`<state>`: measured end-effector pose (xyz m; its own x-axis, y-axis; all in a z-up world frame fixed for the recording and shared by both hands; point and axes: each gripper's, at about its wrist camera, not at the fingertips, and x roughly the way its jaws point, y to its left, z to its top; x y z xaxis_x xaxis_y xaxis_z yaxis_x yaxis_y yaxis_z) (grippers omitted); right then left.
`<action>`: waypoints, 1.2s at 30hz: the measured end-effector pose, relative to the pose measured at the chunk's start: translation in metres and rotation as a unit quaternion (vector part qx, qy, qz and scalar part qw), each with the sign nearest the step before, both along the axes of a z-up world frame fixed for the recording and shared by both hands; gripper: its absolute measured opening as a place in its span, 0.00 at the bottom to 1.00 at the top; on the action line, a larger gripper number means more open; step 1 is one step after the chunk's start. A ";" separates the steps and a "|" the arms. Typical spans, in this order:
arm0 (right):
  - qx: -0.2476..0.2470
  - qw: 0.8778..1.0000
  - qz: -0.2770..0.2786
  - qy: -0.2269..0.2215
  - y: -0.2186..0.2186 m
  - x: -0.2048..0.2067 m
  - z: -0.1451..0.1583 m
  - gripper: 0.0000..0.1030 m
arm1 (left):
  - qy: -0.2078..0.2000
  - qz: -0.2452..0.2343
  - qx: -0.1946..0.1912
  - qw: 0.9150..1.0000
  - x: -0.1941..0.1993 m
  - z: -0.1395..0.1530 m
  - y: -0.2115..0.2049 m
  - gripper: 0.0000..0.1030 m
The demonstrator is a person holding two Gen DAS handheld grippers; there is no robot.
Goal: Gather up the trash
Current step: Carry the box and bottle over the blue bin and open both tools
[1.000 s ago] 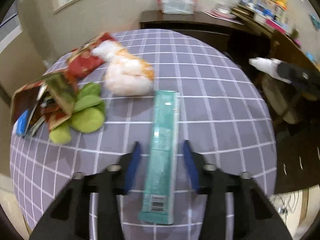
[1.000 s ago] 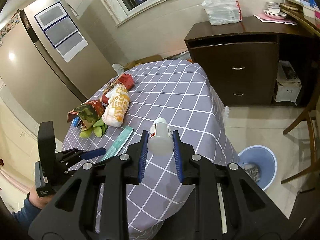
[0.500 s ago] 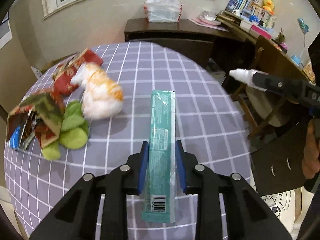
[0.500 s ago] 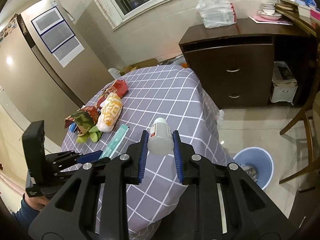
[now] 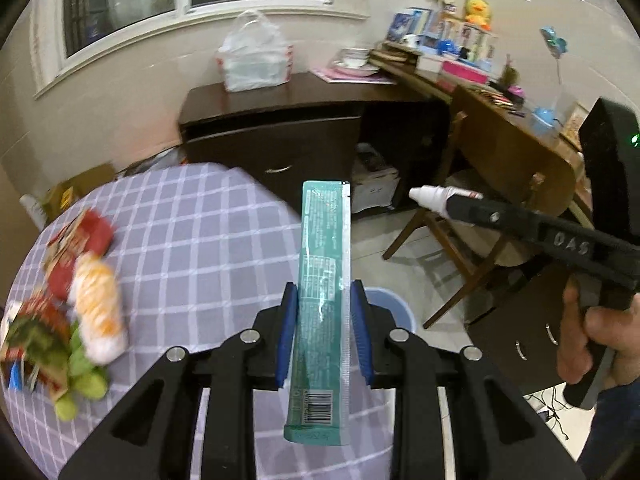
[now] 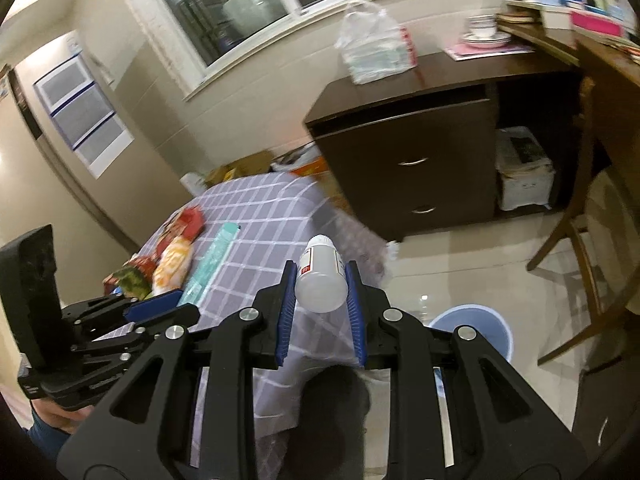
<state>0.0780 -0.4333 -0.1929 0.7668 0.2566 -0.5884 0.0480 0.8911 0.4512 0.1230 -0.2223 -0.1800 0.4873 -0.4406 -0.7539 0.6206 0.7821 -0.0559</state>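
Round table [image 5: 192, 240] with a grey checked cloth, standing before a dark wooden cabinet [image 5: 280, 140] under a window.

Left gripper [image 5: 323, 308] — clamped on a long teal wrapper [image 5: 324, 280]; the wrapper stands between the blue pads [image 5: 288, 332], its far end reaching past the table's edge and its barcode end hanging back toward the camera.

Right gripper [image 6: 320, 300] — closed on a white plastic bottle [image 6: 320, 276], cap pointing forward, held off the table's edge.

Blue bin [image 6: 476, 328] — on the tiled floor beside the table, below and to the right of the bottle.

Left on the table: an orange-and-white packet [image 5: 100, 312], red wrappers [image 5: 80, 240], green scraps [image 5: 80, 380], grouped at the far side from the bin.
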 end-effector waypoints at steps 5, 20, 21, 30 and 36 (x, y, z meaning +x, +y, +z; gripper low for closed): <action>0.003 0.999 -0.047 0.010 -0.042 -0.005 -0.011 0.24 | 0.017 -0.030 -0.010 0.999 0.006 -0.005 -0.043 0.25; 0.051 0.987 -0.113 0.104 -0.115 0.023 -0.104 0.24 | 0.119 -0.074 0.037 0.989 0.047 -0.095 -0.155 0.25; 0.055 0.986 -0.113 0.111 -0.117 0.027 -0.111 0.24 | 0.129 -0.073 0.039 0.988 0.052 -0.103 -0.160 0.26; 0.089 0.971 -0.165 0.146 -0.137 0.025 -0.145 0.87 | 0.153 -0.059 0.050 0.985 0.076 -0.121 -0.170 0.79; 0.066 0.969 -0.183 0.149 -0.131 0.016 -0.135 0.94 | 0.115 -0.042 0.034 0.992 0.072 -0.096 -0.153 0.85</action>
